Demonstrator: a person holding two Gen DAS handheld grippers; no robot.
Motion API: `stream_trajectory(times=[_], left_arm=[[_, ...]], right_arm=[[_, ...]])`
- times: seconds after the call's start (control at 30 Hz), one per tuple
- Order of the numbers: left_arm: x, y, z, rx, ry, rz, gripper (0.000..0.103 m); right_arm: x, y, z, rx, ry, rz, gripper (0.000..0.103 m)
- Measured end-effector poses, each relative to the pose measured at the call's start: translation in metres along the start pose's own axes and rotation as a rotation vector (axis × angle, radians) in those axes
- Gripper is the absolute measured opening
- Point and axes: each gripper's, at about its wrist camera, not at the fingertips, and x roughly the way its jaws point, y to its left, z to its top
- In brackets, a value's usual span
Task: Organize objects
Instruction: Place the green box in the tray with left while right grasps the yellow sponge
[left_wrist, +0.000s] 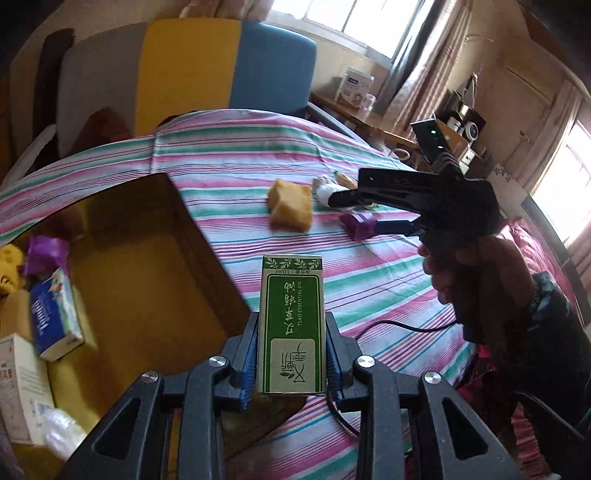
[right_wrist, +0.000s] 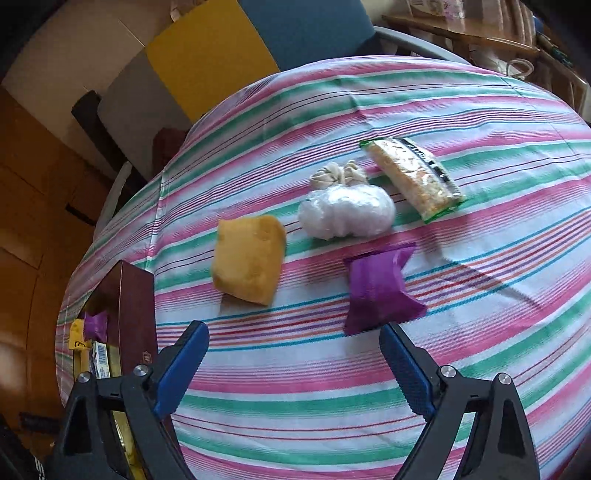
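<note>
So the left gripper (left_wrist: 290, 363) is clamped tight on a small green and white essential oil box (left_wrist: 291, 325), held upright between the blue pads, hovering over the near edge of the open box (left_wrist: 199, 236) with the gold lining that sits on the striped tablecloth (left_wrist: 240, 155). Inside that box there's already a blue and white packet (left_wrist: 55, 314), a purple wrapper (left_wrist: 46, 253), something yellow at the far left and a white carton (left_wrist: 20, 387) in the corner. The right gripper (right_wrist: 295, 363) has its jaws spread wide with nothing between them, pointing down at the cloth just short of a purple snack packet (right_wrist: 380, 288). Past that, still out on the table, are a yellow sponge-looking block (right_wrist: 249, 258), a crinkly clear plastic bundle (right_wrist: 345, 214) touching a knotted beige cloth thing (right_wrist: 338, 173), and a green-edged snack bar packet (right_wrist: 413, 177) just beside them. From the left camera you can see the hand (left_wrist: 465, 273) gripping the right tool (left_wrist: 373, 214) above the purple packet.
</note>
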Motion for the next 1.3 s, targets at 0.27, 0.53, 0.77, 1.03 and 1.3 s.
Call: stream_trajectory(times=[0.27, 0.53, 0.77, 1.03, 1.3], left_arm=[[-0.03, 0.041, -0.015, -0.099, -0.042, 0.027, 0.031], [-0.071, 0.084, -0.024, -0.197, -0.119, 0.113, 0.031], [-0.115, 0.128, -0.042, -0.317, -0.182, 0.233, 0.031], [-0.092, 0.112, -0.049, -0.266, -0.104, 0.226, 0.031], [-0.033, 0.114, -0.044, -0.388, 0.074, 0.252, 0.031]], right_arm=[[0.06, 0.037, 0.036, -0.003, 0.048, -0.113, 0.1], [0.075, 0.06, 0.025, -0.202, 0.085, -0.175, 0.053], [0.047, 0.055, -0.028, -0.364, 0.137, -0.135, 0.052], [0.037, 0.045, -0.043, -0.382, 0.117, -0.099, 0.053], [0.032, 0.045, -0.045, -0.415, 0.105, -0.116, 0.053]])
